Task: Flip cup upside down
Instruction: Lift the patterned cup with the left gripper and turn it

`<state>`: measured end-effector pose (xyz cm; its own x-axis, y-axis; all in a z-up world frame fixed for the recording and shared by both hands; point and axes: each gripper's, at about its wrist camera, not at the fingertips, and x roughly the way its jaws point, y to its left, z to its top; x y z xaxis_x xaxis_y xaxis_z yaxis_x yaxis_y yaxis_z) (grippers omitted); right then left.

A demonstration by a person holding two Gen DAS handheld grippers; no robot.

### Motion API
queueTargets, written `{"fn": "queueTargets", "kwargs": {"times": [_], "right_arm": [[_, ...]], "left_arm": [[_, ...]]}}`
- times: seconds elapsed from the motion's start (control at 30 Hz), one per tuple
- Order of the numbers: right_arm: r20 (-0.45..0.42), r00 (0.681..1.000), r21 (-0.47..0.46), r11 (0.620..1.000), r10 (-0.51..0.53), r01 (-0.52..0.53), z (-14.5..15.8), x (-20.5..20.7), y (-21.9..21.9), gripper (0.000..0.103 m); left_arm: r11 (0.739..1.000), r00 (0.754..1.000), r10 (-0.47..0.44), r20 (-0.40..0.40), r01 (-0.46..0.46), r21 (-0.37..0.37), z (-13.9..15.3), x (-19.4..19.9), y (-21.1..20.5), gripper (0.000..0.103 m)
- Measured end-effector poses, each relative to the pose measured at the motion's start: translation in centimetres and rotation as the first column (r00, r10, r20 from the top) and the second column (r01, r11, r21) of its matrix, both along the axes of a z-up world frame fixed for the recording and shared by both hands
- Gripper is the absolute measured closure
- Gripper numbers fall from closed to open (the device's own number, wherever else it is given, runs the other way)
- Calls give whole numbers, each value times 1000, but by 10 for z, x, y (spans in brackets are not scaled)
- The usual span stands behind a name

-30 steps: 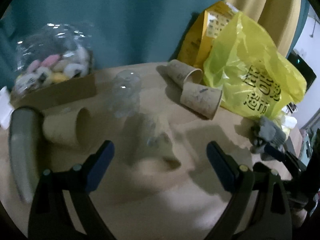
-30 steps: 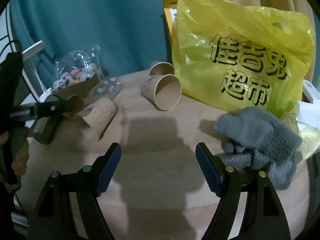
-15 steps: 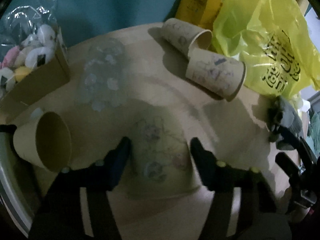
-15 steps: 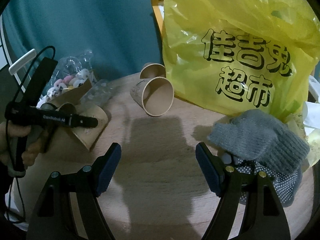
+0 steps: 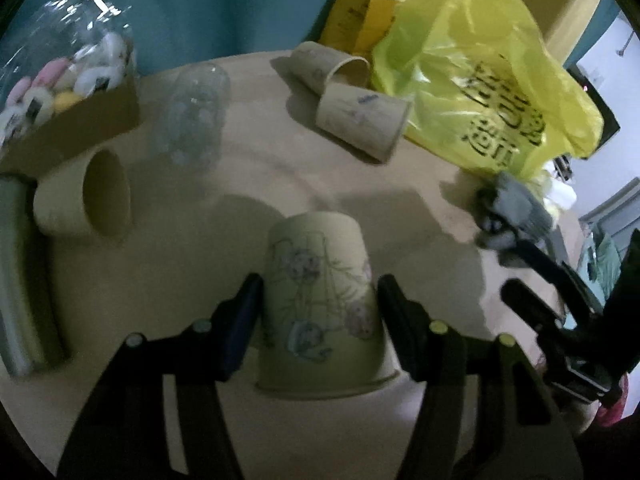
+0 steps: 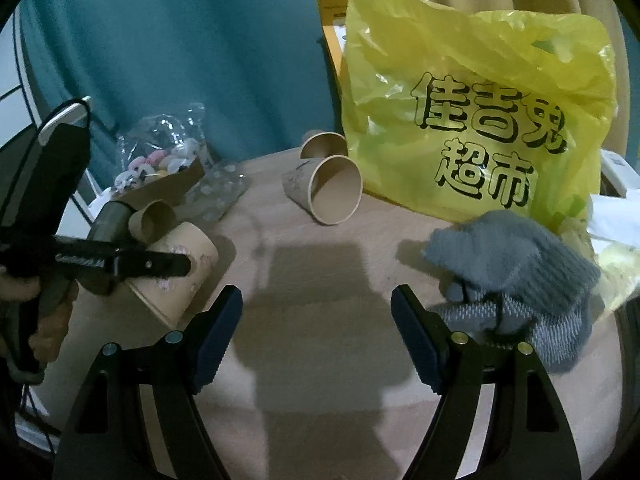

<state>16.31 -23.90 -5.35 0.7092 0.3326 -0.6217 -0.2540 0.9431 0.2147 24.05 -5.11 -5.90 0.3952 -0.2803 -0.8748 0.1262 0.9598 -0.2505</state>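
Note:
A flower-printed paper cup (image 5: 320, 304) sits between the fingers of my left gripper (image 5: 318, 312), bottom end up and away from me, rim down near the table. The jaws press its sides. In the right wrist view the same cup (image 6: 180, 272) shows at the left, tilted, held by the left gripper (image 6: 160, 264). My right gripper (image 6: 316, 336) is open and empty over the bare wooden table (image 6: 320, 360).
Other paper cups lie on their sides: one at left (image 5: 84, 200), two at the back (image 5: 360, 120). A yellow plastic bag (image 6: 472, 128), a grey glove (image 6: 516, 276), a clear plastic tray (image 5: 192, 116), a box of sweets (image 5: 68, 92) and a grey tube (image 5: 20, 280) ring the table.
My left gripper moved onto the flowered cup, closed on it and turned it bottom-up. The right gripper barely moved.

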Motion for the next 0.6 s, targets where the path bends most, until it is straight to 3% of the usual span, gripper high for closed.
{"fn": "queueTargets", "kwargs": {"times": [0.37,0.6], "right_arm": [[-35,997,-25,997,70,-71,-9,-58,1,23],[-42,993,-29,994,106,-107,-13,-83,1,23]], "left_arm": [[987,991,134,-12,-135,-87,-4,-92,-4,43],[964,972,234,-15,-234,-127,-10,-125,-1,42]]}}
